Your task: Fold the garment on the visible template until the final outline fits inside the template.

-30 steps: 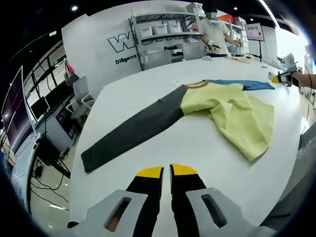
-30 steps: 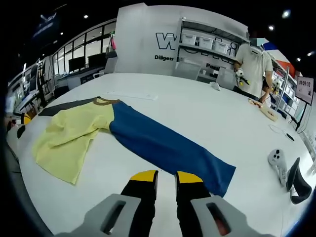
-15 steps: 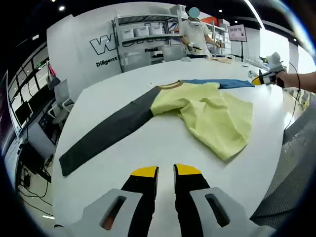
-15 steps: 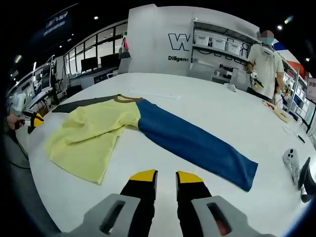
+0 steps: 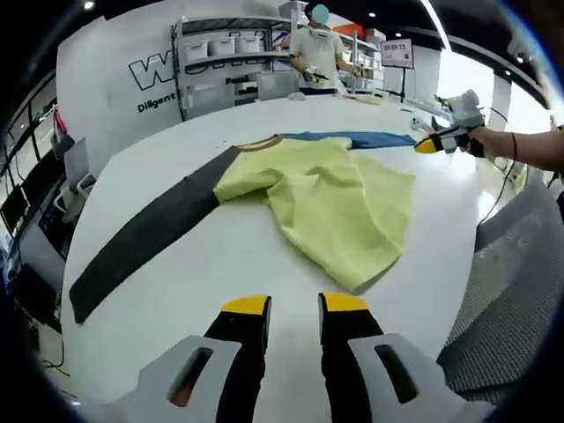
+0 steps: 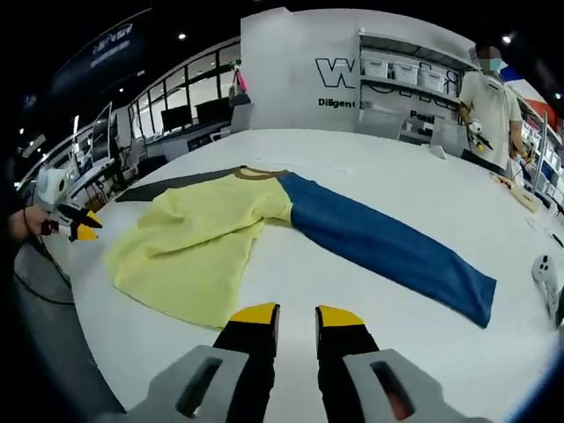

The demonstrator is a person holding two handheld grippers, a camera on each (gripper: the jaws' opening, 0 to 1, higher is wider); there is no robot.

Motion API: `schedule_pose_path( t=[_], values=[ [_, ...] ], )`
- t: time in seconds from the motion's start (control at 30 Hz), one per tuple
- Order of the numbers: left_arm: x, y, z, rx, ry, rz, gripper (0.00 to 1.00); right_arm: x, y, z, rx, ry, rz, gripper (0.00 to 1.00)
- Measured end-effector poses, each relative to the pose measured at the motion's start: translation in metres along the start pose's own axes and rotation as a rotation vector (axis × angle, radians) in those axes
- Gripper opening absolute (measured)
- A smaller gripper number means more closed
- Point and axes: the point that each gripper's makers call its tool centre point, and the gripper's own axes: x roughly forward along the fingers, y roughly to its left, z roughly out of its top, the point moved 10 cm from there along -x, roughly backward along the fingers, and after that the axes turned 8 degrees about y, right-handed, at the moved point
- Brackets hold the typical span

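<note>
Folding looks barely begun: the shirt [image 5: 326, 198] lies on the worktop [image 5: 220, 264], sleeves spread, yellow body rumpled, while left tongs [image 5: 293, 304] and right tongs [image 6: 293, 313] hover slightly parted, empty

We see a garment [image 5: 326, 198] with a pale yellow body, plain and without print, and a thin brown collar band [image 5: 257, 143]. One long sleeve [image 5: 145, 233] is dark charcoal grey; the other sleeve [image 6: 388, 248] is solid blue. It lies on a white table [image 5: 176, 300]. Our left gripper [image 5: 295, 305] has black fingers capped in yellow on a light grey body, and our right gripper [image 6: 298, 314] shows the same black, yellow and grey. The far wall [image 6: 291, 53] is white with dark lettering. A person [image 6: 490, 107] at the back wears what looks like a cream or off-white shirt.
</note>
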Motion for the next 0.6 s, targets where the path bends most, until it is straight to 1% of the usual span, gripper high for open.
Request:
schedule_pose_path(
  t=[0.07, 0.1, 0.13, 0.17, 0.2, 0.23, 0.3, 0.33, 0.37, 0.4, 0.43, 0.47, 0.53, 0.6],
  values=[
    [0.002, -0.001, 0.004, 0.009, 0.003, 0.009, 0.23, 0.002, 0.003, -0.001, -0.022, 0.009, 0.002, 0.10],
    [0.003, -0.002, 0.005, 0.008, 0.003, 0.012, 0.24, 0.003, 0.004, -0.001, -0.029, 0.012, 0.006, 0.11],
    [0.006, -0.004, 0.011, 0.010, 0.000, -0.004, 0.24, 0.005, 0.008, -0.002, -0.039, 0.016, 0.017, 0.11],
    [0.009, -0.005, 0.014, -0.006, -0.008, -0.030, 0.24, 0.007, 0.013, -0.002, -0.041, 0.026, 0.042, 0.11],
    [0.013, -0.009, 0.015, -0.028, 0.008, -0.070, 0.25, 0.008, 0.018, -0.003, -0.044, 0.030, 0.060, 0.10],
    [0.015, -0.011, 0.013, -0.045, 0.030, -0.088, 0.25, 0.009, 0.021, -0.003, -0.046, 0.036, 0.077, 0.10],
    [0.018, -0.012, 0.012, -0.068, 0.049, -0.094, 0.27, 0.010, 0.026, -0.003, -0.059, 0.040, 0.075, 0.14],
    [0.020, -0.013, 0.012, -0.063, 0.048, -0.097, 0.29, 0.012, 0.029, -0.004, -0.073, 0.043, 0.079, 0.15],
    [0.023, -0.015, 0.011, -0.099, 0.036, -0.104, 0.32, 0.013, 0.031, -0.004, -0.077, 0.043, 0.084, 0.15],
    [0.025, -0.016, 0.011, -0.105, 0.028, -0.115, 0.34, 0.014, 0.034, -0.005, -0.075, 0.044, 0.092, 0.15],
    [0.024, -0.016, 0.010, -0.107, 0.032, -0.113, 0.32, 0.015, 0.038, -0.005, -0.078, 0.047, 0.100, 0.15],
    [0.025, -0.017, 0.009, -0.126, 0.040, -0.120, 0.29, 0.016, 0.041, -0.005, -0.086, 0.048, 0.101, 0.15],
    [0.026, -0.020, 0.009, -0.154, 0.044, -0.138, 0.29, 0.019, 0.045, -0.005, -0.105, 0.059, 0.107, 0.15],
    [0.029, -0.020, 0.009, -0.171, 0.049, -0.135, 0.28, 0.024, 0.050, -0.005, -0.117, 0.069, 0.116, 0.16]
  ],
)
